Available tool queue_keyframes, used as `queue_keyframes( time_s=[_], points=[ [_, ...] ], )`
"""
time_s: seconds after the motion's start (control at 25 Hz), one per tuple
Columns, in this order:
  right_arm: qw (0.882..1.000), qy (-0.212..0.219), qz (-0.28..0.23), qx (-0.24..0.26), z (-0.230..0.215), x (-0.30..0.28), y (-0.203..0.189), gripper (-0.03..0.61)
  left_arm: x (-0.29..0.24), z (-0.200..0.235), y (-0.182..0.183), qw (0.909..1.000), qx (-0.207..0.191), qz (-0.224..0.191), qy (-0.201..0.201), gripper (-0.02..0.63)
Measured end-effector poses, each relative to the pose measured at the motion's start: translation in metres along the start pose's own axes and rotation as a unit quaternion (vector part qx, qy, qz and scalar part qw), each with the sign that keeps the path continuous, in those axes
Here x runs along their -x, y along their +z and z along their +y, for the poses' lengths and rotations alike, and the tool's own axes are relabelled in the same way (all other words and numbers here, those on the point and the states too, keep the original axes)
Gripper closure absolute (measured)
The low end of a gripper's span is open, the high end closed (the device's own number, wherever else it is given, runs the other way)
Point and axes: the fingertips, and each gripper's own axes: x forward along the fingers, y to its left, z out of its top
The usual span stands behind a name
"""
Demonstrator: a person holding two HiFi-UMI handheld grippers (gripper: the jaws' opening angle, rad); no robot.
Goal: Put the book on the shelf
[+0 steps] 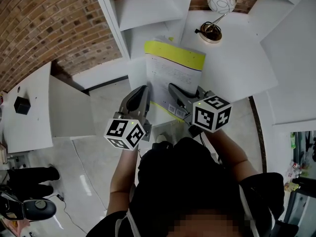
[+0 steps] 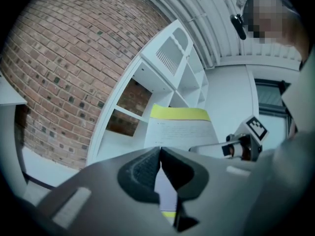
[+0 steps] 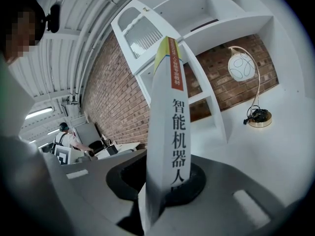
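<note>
I'm holding the white book with the yellow band [image 1: 174,65] in both tongs, out at 12 o'clock. The right tongs [image 1: 173,89] are clamping its spine, part-open. The left tongs [image 1: 144,91] are pinching almost shut on its thin edge. The white shelf unit [image 1: 148,9] is sitting at 11 o'clock of it and the white globe lamp [image 1: 220,0] at 1.

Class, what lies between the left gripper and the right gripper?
The book lies between them: the left gripper pinches one edge and the right gripper clamps its spine. The head view shows it best.
</note>
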Motion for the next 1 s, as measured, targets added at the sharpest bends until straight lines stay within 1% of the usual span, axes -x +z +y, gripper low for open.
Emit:
queue_keyframes(
  time_s=[0.16,0.36,0.68,0.84,1.0],
  points=[
    [1.000,-0.004,-0.014,0.010,-0.001,-0.008,0.022,0.512,-0.006,0.009,0.012,0.9999,-0.009,-0.005,-0.003,0.612],
    [0.999,-0.006,-0.025,0.032,-0.008,-0.010,0.049,0.512,-0.019,0.005,0.030,0.9995,-0.018,-0.024,0.000,0.612],
    [0.997,0.015,-0.047,0.061,-0.016,-0.017,0.098,0.512,-0.038,-0.001,0.064,0.9976,-0.037,-0.055,0.019,0.612],
    [0.995,0.011,-0.057,0.081,-0.021,-0.020,0.122,0.512,-0.048,-0.007,0.078,0.9963,-0.048,-0.068,0.020,0.612],
    [0.994,0.008,-0.061,0.086,-0.025,-0.027,0.141,0.512,-0.055,-0.009,0.086,0.9954,-0.052,-0.077,0.019,0.612]
  ],
)
